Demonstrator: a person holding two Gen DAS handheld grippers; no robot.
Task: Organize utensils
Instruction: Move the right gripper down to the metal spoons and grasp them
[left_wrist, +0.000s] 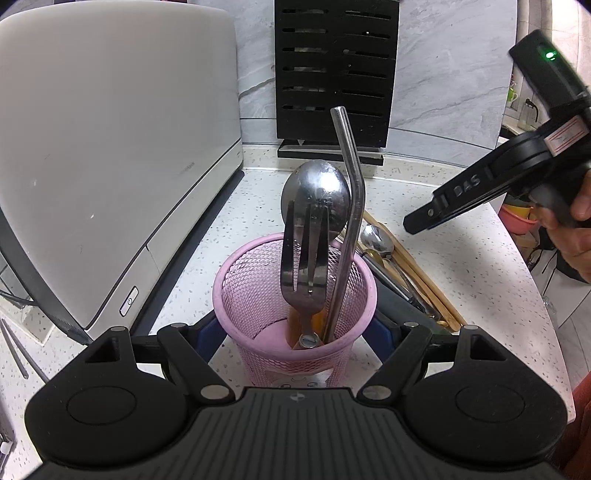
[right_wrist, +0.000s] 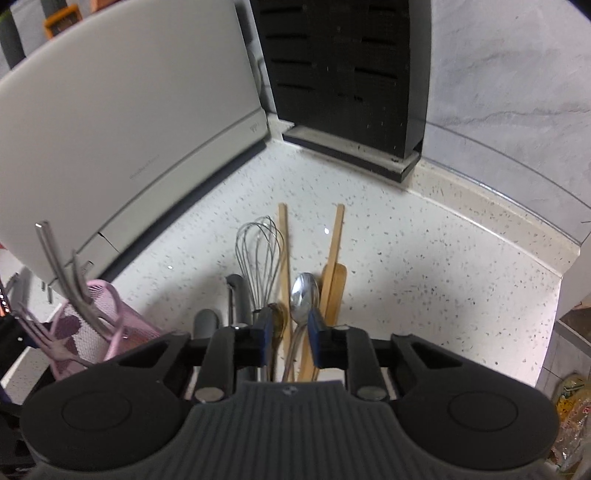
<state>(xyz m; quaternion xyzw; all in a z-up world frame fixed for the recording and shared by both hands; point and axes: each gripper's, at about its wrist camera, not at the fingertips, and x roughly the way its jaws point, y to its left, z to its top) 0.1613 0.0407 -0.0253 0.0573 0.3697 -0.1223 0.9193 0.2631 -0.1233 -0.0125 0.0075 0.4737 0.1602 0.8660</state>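
A pink mesh cup stands on the speckled counter with my left gripper shut on it, one blue pad against each side. A fork, a large spoon and a bent metal straw stand in the cup. To its right lies a pile of utensils: a silver spoon, a whisk, wooden sticks and a grey-handled tool. My right gripper hovers over the pile with its jaws a narrow gap apart. The spoon's handle shows in that gap, not gripped. The pink cup is at the lower left of the right wrist view.
A large white appliance fills the left side. A black slotted knife block stands against the grey back wall. The counter's curved edge runs on the right, where a person's hand holds the right gripper.
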